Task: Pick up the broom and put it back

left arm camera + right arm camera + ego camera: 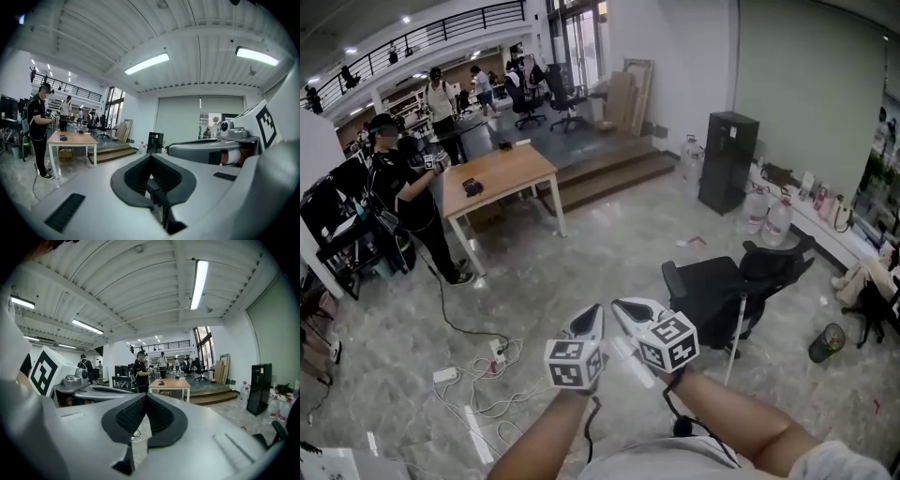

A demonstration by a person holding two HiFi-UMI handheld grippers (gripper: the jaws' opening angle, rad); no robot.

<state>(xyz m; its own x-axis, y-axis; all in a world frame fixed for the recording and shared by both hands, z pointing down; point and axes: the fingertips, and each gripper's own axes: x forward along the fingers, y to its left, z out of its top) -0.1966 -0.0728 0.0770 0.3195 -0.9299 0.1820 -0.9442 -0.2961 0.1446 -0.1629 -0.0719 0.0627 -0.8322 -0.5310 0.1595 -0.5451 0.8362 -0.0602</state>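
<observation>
No broom head shows in any view. A thin white pole (pixel 736 336) leans against the black office chair (pixel 722 291); I cannot tell whether it is the broom's handle. Both grippers are held up side by side in front of me, pointing across the room. My left gripper (pixel 593 312) (pixel 150 155) is shut, tips together, nothing between them. My right gripper (pixel 624 305) (pixel 146 394) is also shut and empty. Each gripper shows at the edge of the other's view.
A wooden table (pixel 502 173) stands at the back left with a person in black (pixel 403 192) beside it. Cables and a power strip (pixel 483 370) lie on the floor. A black cabinet (pixel 728 159), water jugs (pixel 769 217) and a dark bin (pixel 827 342) are on the right.
</observation>
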